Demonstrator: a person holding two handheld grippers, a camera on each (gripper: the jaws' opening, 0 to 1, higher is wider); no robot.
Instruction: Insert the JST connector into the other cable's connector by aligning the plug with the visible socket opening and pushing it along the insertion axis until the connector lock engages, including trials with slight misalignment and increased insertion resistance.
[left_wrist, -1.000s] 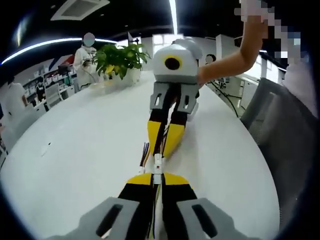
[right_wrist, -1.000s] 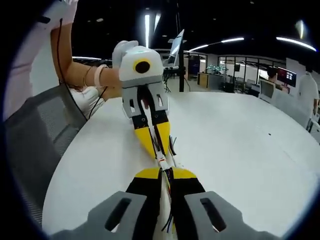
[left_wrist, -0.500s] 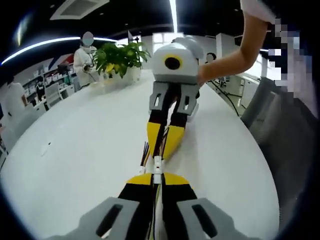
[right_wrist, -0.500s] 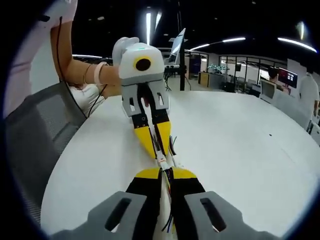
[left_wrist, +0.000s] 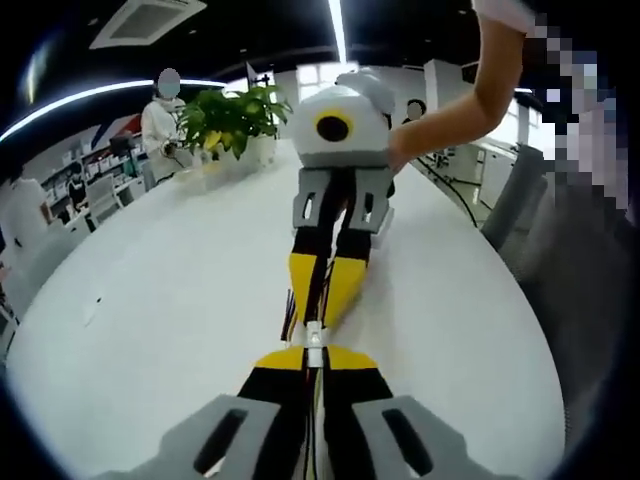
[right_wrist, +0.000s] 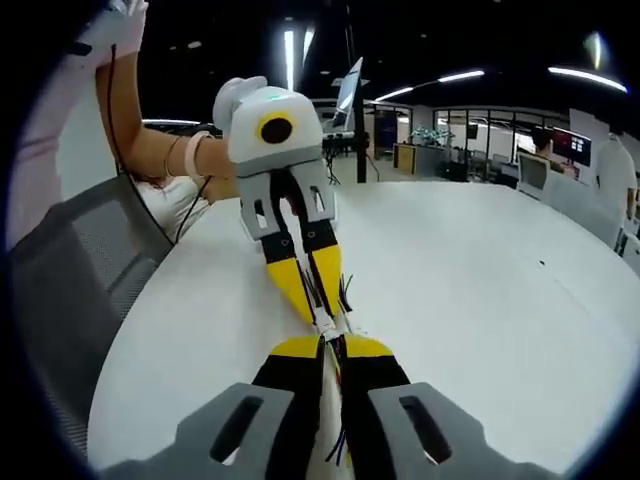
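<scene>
In the left gripper view, my left gripper (left_wrist: 313, 352) rises from the near edge with its yellow-tipped jaws clenched on a cable, whose thin wires run back between them. At the tips sits the small white JST connector (left_wrist: 313, 335). My right gripper (left_wrist: 322, 300) comes from the far side, tip to tip with mine, its jaws pinched on the other cable (left_wrist: 291, 308), dark wires fanning out just left of its tips. The white connector bridges the two sets of tips; I cannot tell whether the lock is engaged. All this is above a round white table (left_wrist: 170, 300). At the far left stands a potted plant (left_wrist: 235, 120), with a person in white (left_wrist: 158, 115) behind it.

In the right gripper view, my right gripper (right_wrist: 333, 343) is clamped on its cable, coloured wires trailing back between the jaws. The white connector (right_wrist: 326, 322) lies at the tips, meeting the left gripper (right_wrist: 315, 300), also gripping tight. A grey chair (right_wrist: 70, 270) stands left of the table (right_wrist: 480, 300).
</scene>
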